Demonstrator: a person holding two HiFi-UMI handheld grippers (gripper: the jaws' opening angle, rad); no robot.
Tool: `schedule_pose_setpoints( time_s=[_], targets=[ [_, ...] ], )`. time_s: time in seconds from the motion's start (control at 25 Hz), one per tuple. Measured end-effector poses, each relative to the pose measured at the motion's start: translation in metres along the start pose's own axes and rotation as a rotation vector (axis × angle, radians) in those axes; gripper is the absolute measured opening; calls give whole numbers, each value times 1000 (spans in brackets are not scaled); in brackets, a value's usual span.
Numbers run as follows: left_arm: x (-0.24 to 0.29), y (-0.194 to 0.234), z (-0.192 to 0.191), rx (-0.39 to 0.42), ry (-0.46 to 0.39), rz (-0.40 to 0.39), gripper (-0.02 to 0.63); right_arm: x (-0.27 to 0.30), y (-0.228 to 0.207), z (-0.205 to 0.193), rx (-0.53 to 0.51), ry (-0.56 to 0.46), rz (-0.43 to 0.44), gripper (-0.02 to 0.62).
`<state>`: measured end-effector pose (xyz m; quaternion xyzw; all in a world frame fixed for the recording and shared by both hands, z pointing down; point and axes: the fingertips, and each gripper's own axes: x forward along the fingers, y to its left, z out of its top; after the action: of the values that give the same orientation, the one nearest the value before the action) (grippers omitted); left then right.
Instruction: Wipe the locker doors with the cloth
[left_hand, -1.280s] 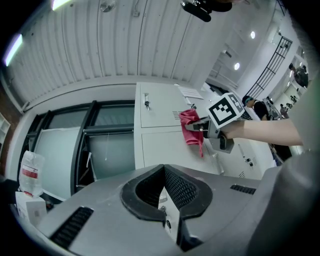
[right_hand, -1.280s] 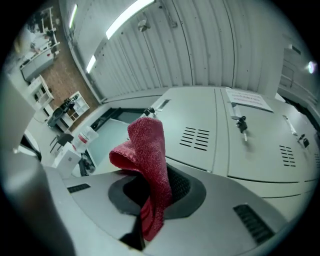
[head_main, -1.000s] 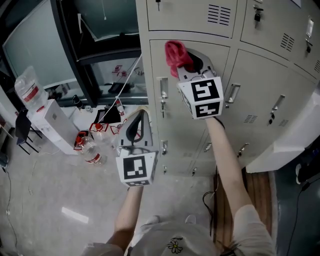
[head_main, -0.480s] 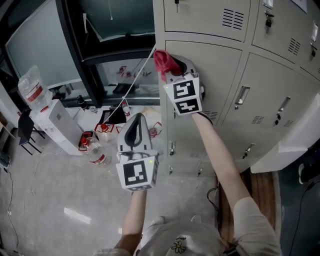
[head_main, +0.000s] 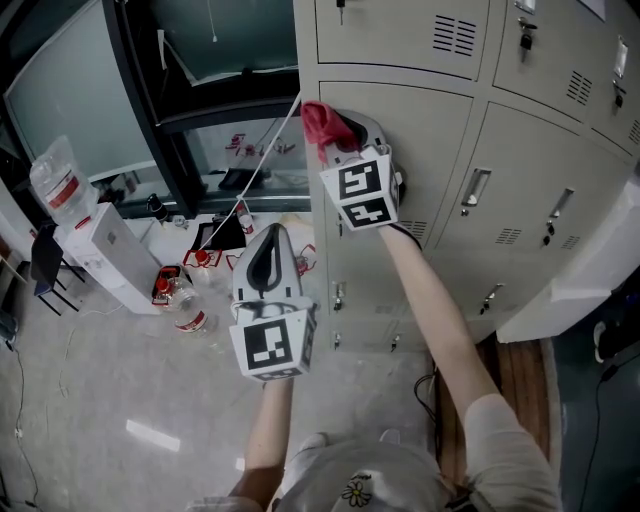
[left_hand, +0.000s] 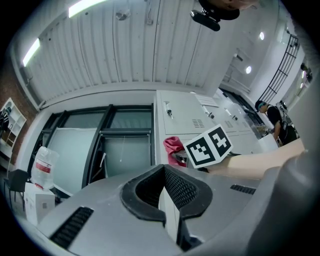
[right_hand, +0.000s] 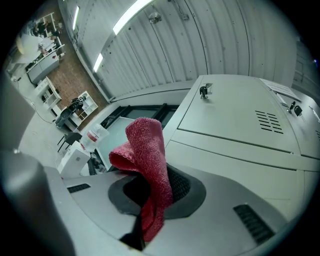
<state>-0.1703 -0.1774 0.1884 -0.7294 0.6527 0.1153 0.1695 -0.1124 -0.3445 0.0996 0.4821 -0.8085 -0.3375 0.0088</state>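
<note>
The right gripper (head_main: 338, 128) clamps the red cloth (head_main: 318, 120) at a beige locker door's (head_main: 440, 170) upper-left corner. The left gripper (head_main: 268, 248), closed on nothing, hangs above a grey floor (head_main: 90, 390) littered with what look like bottles (head_main: 184, 302).

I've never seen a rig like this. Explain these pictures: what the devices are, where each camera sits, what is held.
No robot: a person holds a two-jaw gripper in each hand. The head view comes from a camera on the person's head, looking down; the two gripper views ride on the grippers, looking along their jaws. The right gripper is shut on a red cloth, raised at the top left corner of a locker door. The left gripper is shut and empty, held lower. Bottles and a white box lie on the floor at left.
</note>
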Motion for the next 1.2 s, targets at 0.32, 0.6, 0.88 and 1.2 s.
schedule_pose_setpoints(
  time_s=[0.32,0.6,0.88,1.2],
  targets=[
    [-2,-2,-7,16,31,19,15,-21,-29,-16,-23,9,-21,38],
    [-4,-2,-14,14,52,51,15,-43,-63,-31,-48,24,-71,38],
    [-1,-16,-16,4,54,49,15,-75,-111,-53,-61,65,-140,38],
    [0,-32,-16,-2,59,44,15,-110,-164,-77,-64,111,-227,38]
  ],
)
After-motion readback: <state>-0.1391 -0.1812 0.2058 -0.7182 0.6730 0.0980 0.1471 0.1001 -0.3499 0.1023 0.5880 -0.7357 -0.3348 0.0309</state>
